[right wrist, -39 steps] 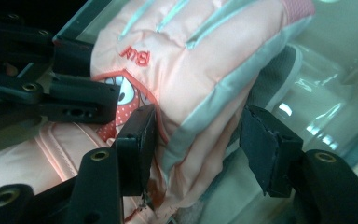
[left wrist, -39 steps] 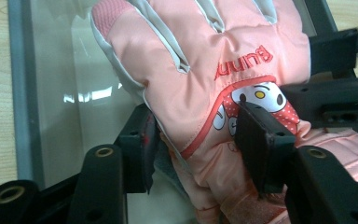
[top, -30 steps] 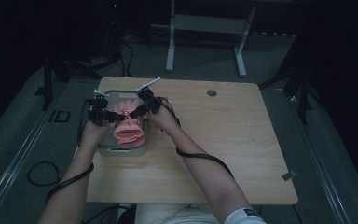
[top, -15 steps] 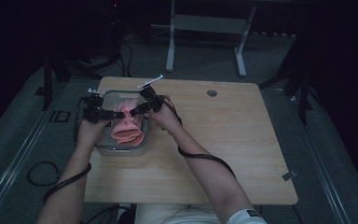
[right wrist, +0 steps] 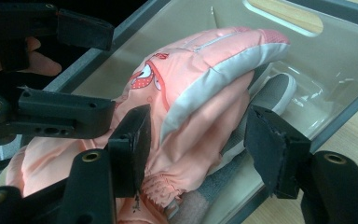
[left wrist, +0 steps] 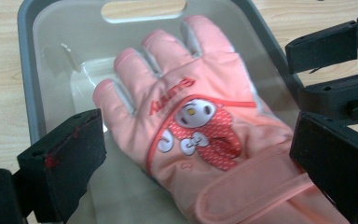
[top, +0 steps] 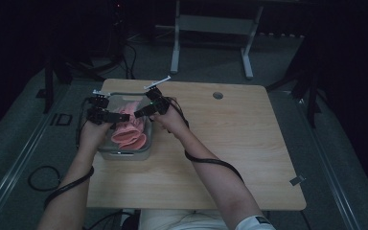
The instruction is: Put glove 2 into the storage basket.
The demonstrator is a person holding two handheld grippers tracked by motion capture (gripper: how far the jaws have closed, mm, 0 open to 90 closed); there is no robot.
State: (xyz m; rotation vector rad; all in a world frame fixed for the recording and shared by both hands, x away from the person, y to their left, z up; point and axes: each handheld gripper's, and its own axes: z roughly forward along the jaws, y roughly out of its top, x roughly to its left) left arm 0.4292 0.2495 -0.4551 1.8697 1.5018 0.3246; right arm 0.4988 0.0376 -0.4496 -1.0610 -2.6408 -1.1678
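Observation:
A pink glove (left wrist: 200, 126) with a cartoon figure on its back lies in a grey translucent bin (left wrist: 28, 70) at the table's left (top: 124, 154). My left gripper (left wrist: 198, 172) is open, its jaws standing wide on either side of the glove's cuff. My right gripper (right wrist: 203, 151) is open too, and the glove's pink and grey edge (right wrist: 205, 93) bulges between its jaws. More grey fabric (right wrist: 272, 91) lies under the glove. In the high view both grippers, left (top: 98, 114) and right (top: 148, 108), hang over the pink pile (top: 129, 134).
The bin has a handle slot (left wrist: 142, 9) in its far wall. The wooden table (top: 230, 143) stretches bare to the right, with a cable hole (top: 217, 95) near its far edge. Cables trail from both grippers off the front.
Both grippers have stayed over the bin; the left one has slipped slightly toward the person. The glove has barely shifted.

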